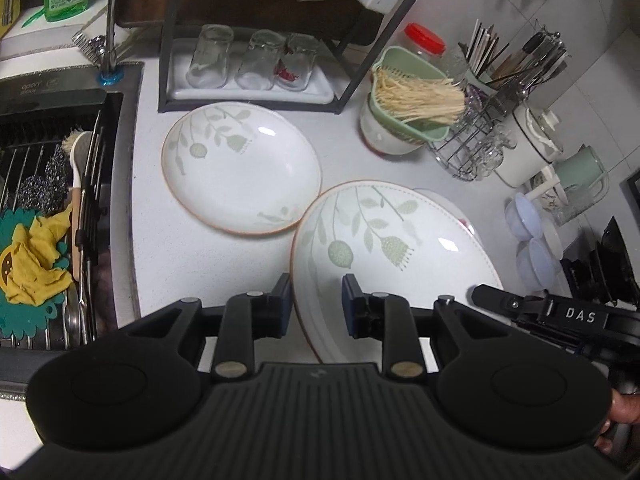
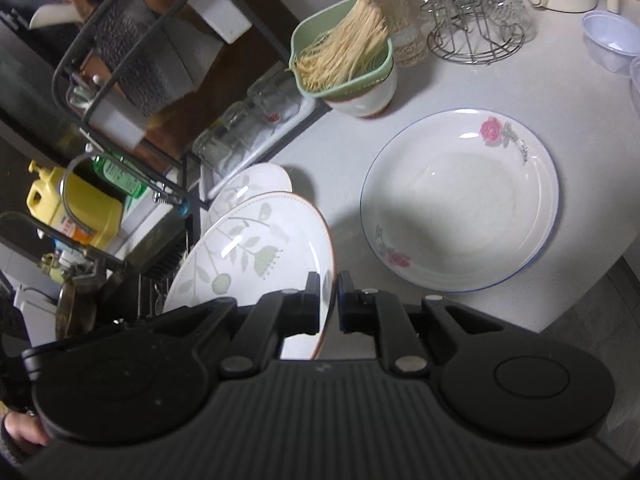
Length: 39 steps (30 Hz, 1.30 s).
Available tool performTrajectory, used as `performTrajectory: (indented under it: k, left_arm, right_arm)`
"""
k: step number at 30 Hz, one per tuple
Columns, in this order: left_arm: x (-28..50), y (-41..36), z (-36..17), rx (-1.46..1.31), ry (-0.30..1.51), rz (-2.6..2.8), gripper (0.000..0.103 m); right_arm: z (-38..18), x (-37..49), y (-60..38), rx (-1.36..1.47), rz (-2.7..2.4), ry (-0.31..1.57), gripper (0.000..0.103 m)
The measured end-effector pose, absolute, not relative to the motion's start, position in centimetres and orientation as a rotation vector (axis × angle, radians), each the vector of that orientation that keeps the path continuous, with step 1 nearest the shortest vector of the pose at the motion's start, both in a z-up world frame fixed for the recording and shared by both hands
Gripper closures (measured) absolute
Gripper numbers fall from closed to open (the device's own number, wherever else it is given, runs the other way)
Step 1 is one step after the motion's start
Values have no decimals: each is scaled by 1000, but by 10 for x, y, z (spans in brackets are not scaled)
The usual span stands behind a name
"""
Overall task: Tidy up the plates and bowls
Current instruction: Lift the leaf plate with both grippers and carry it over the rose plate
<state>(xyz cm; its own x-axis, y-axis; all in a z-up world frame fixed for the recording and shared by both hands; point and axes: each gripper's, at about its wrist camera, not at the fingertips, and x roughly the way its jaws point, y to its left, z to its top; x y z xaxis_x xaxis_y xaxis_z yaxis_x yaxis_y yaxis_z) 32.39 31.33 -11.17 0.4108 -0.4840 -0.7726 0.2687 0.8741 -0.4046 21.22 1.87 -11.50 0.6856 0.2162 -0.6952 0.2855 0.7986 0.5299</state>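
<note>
A white plate with green leaf print (image 1: 392, 248) hangs tilted above the grey counter, held from both sides. My left gripper (image 1: 316, 296) is shut on its near left rim, one finger outside the wall and one inside. My right gripper (image 2: 329, 284) is shut on the opposite rim of the same plate (image 2: 248, 264); its black body (image 1: 560, 312) shows at the right of the left wrist view. A second leaf plate (image 1: 240, 168) lies flat on the counter beyond. A rose-patterned plate (image 2: 460, 200) lies flat to the right, mostly hidden behind the held plate in the left wrist view.
A sink with a wire rack and a yellow cloth (image 1: 32, 256) lies at the left. A black rack holds upturned glasses (image 1: 248, 60). A green strainer of noodles (image 1: 412, 108) sits on a bowl beside a wire glass stand (image 1: 472, 148). Plastic bowls (image 1: 528, 232) stand right. The counter edge (image 2: 580, 300) runs past the rose plate.
</note>
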Motion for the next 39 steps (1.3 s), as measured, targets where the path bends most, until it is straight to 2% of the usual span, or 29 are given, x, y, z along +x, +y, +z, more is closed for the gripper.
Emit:
performTrajectory:
  k: [10,15,28,39]
  left_arm:
    - [347,286,-79,-217,978,-509,75]
    - [352,263,-77,-231,975,-465,71]
    - [370,194,-97,-282,1029,-378,71]
    - [376,149,-133,-270,1109,-297,71]
  right_arm:
    - [-98,218,-4,688,-30,747,92]
    - [-100,227,-26,689,2,746,92]
    - [-125,254,-99,730,76,796,92]
    - [-159,274,-140,681,120,915,92]
